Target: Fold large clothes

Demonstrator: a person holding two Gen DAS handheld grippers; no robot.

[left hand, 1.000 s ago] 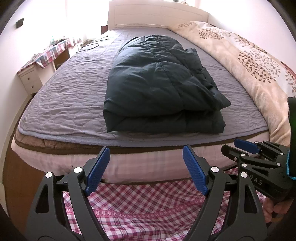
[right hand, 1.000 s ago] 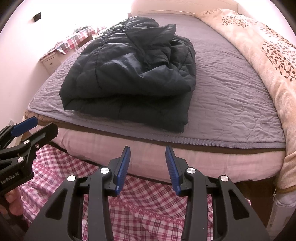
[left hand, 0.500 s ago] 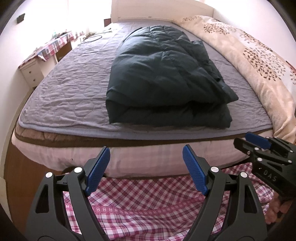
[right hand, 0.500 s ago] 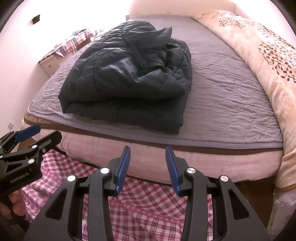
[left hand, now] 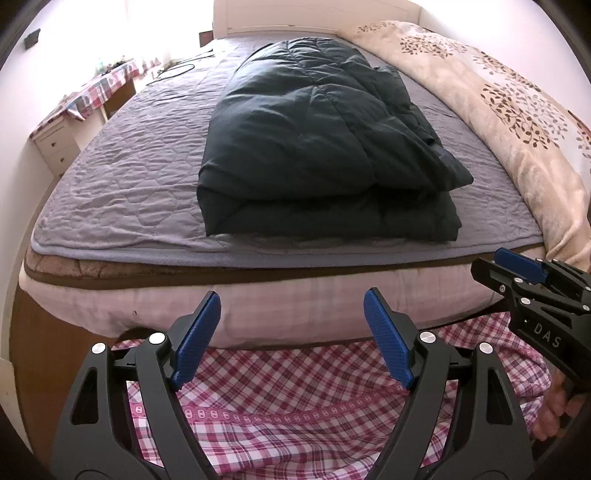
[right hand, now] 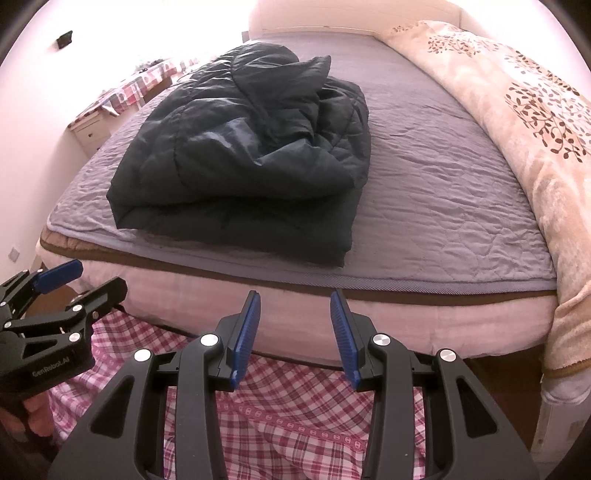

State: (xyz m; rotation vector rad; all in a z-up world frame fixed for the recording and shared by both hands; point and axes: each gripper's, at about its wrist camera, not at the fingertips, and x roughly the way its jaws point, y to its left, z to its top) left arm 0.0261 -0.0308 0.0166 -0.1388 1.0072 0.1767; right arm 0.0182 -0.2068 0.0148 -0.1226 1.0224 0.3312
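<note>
A dark navy puffer jacket (left hand: 314,147) lies folded in a thick stack on the grey quilted bed cover (left hand: 122,184), near the bed's front edge; it also shows in the right wrist view (right hand: 251,155). My left gripper (left hand: 291,339) is open and empty, off the bed in front of the mattress side. My right gripper (right hand: 293,332) is open with a narrower gap, also empty and in front of the mattress. Each gripper shows in the other's view, the right (left hand: 517,273) and the left (right hand: 70,284).
A beige floral blanket (left hand: 509,103) lies along the bed's right side. A white nightstand (left hand: 55,147) with a checked cloth stands at the left. A pink plaid bed skirt (left hand: 295,413) hangs below the mattress. The headboard (left hand: 314,14) is at the far end.
Both grippers have moved a little closer to the bed and tilted down; the jacket looms larger. The jacket itself has not moved, and the jaws keep their openings.
</note>
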